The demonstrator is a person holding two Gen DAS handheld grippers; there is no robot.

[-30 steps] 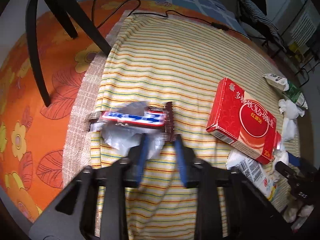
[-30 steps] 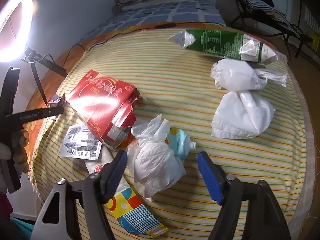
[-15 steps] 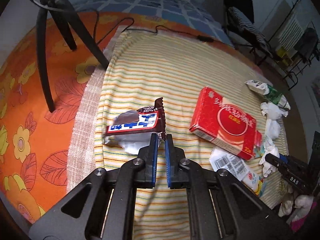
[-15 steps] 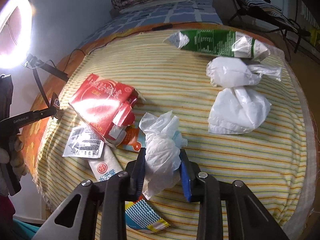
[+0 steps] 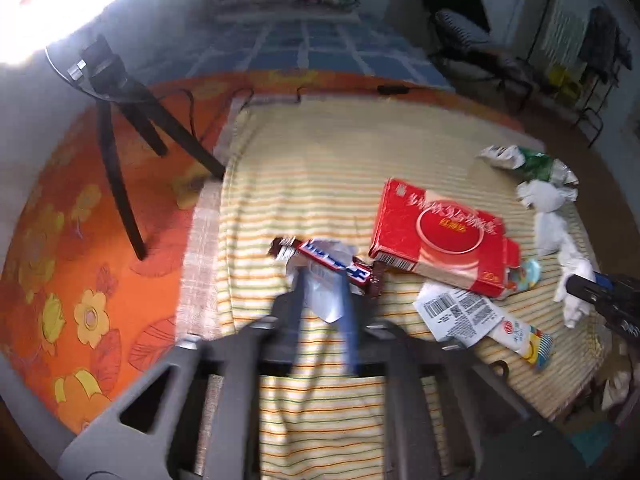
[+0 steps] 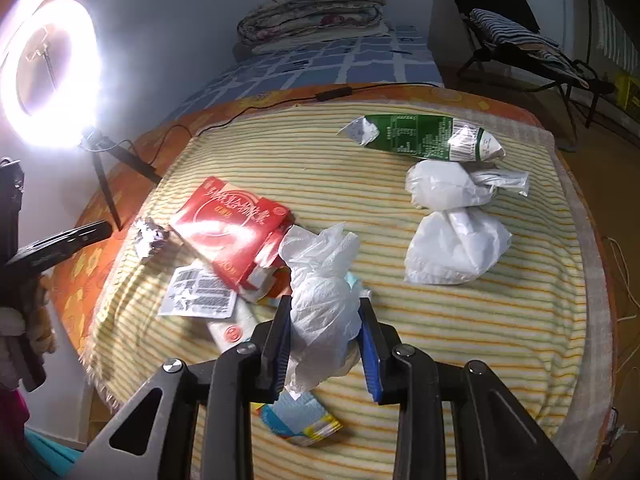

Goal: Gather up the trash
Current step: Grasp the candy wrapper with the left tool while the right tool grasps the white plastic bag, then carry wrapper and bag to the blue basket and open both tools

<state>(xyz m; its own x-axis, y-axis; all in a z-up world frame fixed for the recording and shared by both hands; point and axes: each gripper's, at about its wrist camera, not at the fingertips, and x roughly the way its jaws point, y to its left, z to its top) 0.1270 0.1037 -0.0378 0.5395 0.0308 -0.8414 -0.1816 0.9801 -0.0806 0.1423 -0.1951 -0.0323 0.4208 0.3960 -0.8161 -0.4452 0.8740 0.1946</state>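
Right gripper [image 6: 324, 332] clamping white crumpled bag [image 6: 320, 300], now lifting it. Left gripper [image 5: 326, 300] jaws just reopening around candy wrapper [image 5: 336, 266]; grip unclear, blurred.

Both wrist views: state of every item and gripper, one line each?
left gripper: jaws have just been opening, apart, candy wrapper between them
right gripper: jaws have just been closing, shut on crumpled white bag
red box: lying flat, end flap open
green packet: lying flat, one end torn open
ring light: on

Ring light [image 6: 48, 76] glares — left view motion-blurred.
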